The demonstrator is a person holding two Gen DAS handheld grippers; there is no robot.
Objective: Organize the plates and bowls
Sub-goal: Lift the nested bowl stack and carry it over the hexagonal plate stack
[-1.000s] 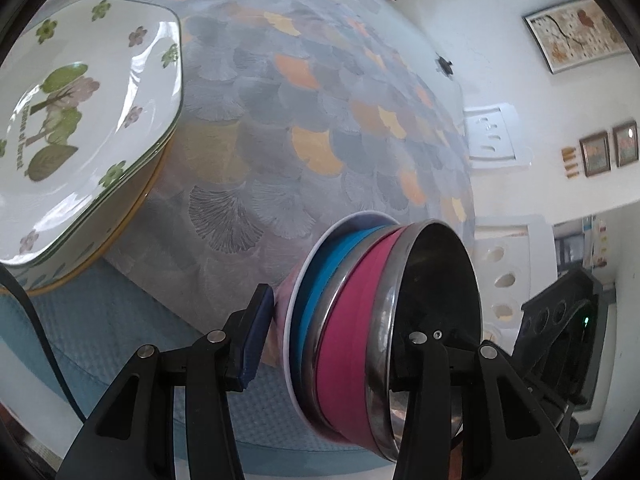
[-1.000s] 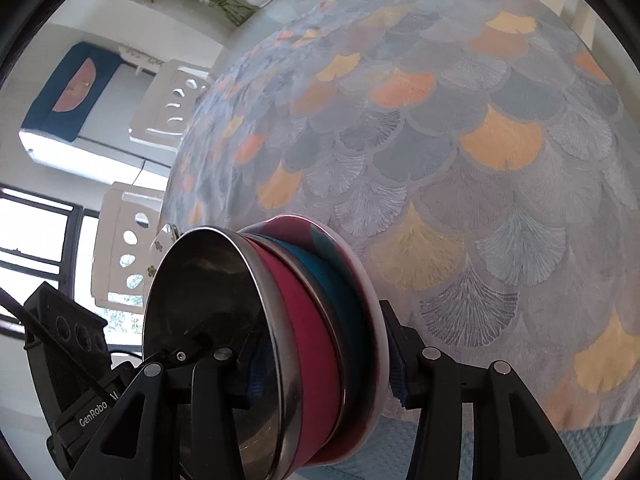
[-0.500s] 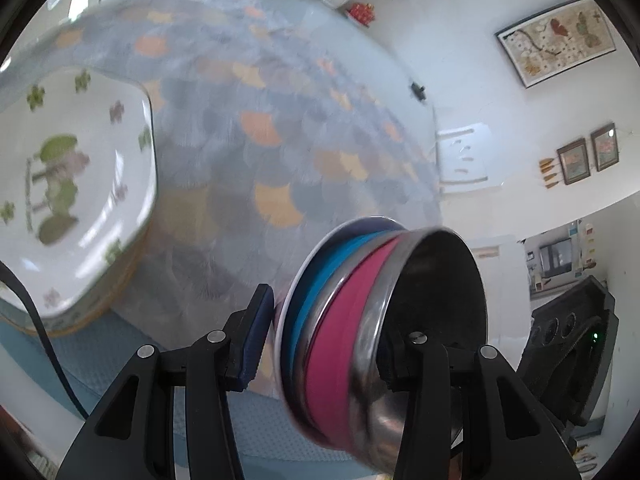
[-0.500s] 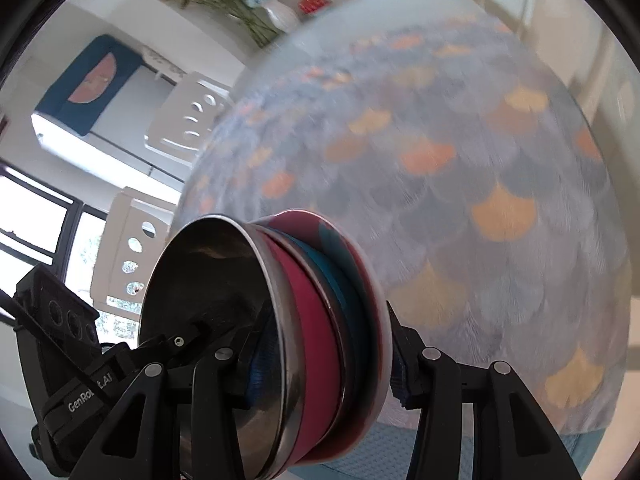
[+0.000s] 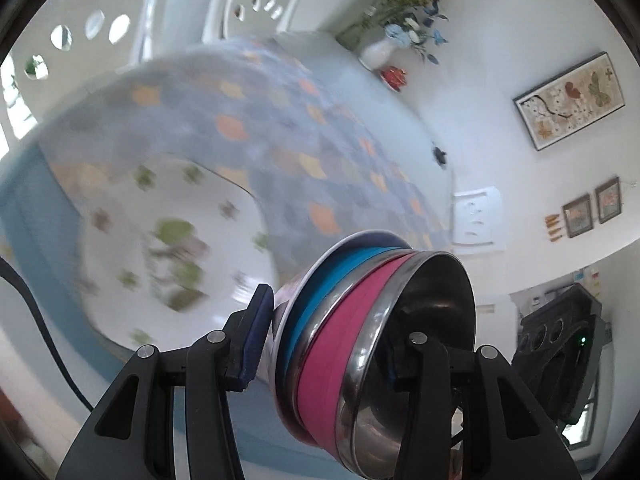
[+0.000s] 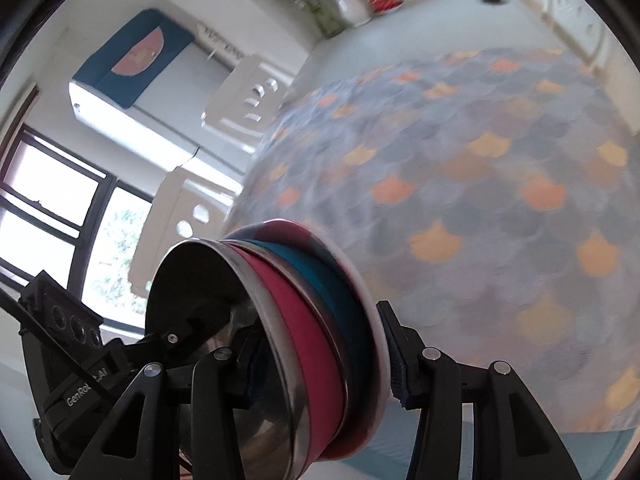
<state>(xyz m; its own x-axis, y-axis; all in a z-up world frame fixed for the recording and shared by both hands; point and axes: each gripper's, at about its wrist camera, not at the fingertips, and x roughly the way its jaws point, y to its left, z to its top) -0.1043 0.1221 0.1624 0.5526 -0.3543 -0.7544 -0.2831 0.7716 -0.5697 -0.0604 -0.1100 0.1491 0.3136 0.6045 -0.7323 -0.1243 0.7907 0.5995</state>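
Bowls, nested three deep, were the whole show: a stack of bowls [image 5: 360,344] with a steel-rimmed pink one on the open side, a teal one behind it and a white bowl at the back, held up in the air over the table. The left gripper [image 5: 328,344] had its jaws spread wide around the stack, one blue pad pressed on the white bowl's bottom and the other finger reaching inside the steel bowl, so it was clamped on it. The right gripper [image 6: 320,364] was clamped on the same stack [image 6: 296,344] from the opposite side, one finger inside and one on the white base.

Left of the stack in the left wrist view sat a white flowered plate [image 5: 168,248], blurry, on the scale-patterned tablecloth [image 5: 280,120]. Farther back stood a flower vase [image 5: 378,52] and white chairs [image 5: 256,4]. On the wall hung a framed picture [image 5: 568,100].
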